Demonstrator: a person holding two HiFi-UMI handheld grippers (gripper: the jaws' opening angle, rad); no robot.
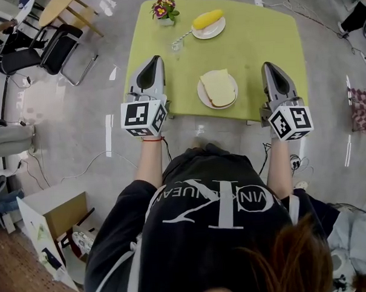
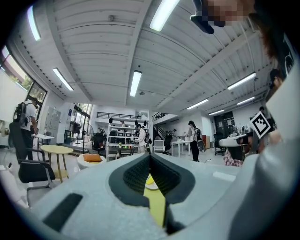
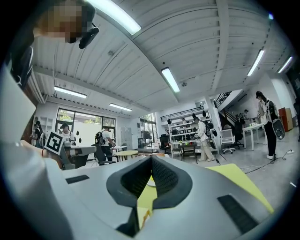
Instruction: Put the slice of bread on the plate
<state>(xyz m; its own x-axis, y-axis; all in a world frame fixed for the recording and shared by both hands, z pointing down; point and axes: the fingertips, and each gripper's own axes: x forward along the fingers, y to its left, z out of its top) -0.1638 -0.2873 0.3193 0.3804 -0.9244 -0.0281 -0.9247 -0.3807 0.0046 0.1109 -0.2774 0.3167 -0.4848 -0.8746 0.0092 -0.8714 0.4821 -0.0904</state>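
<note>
On the green table (image 1: 251, 42) a white plate (image 1: 201, 97) stands near the front edge, with a pale slice of bread (image 1: 217, 86) lying on it over what looks like a second slice. My left gripper (image 1: 157, 57) rests level at the table's left front corner, left of the plate, its jaws together and empty. My right gripper (image 1: 267, 64) sits on the table to the right of the plate, shut with nothing in it. In the left gripper view the fingertips (image 2: 150, 155) meet; so do the fingertips (image 3: 151, 156) in the right gripper view.
At the far side of the table stand a second plate with a yellow cob (image 1: 208, 20), a small glass (image 1: 177, 44) and a flower pot (image 1: 164, 10). Black chairs (image 1: 57, 48) and a round wooden table (image 1: 59, 7) stand to the left. Cables lie on the floor.
</note>
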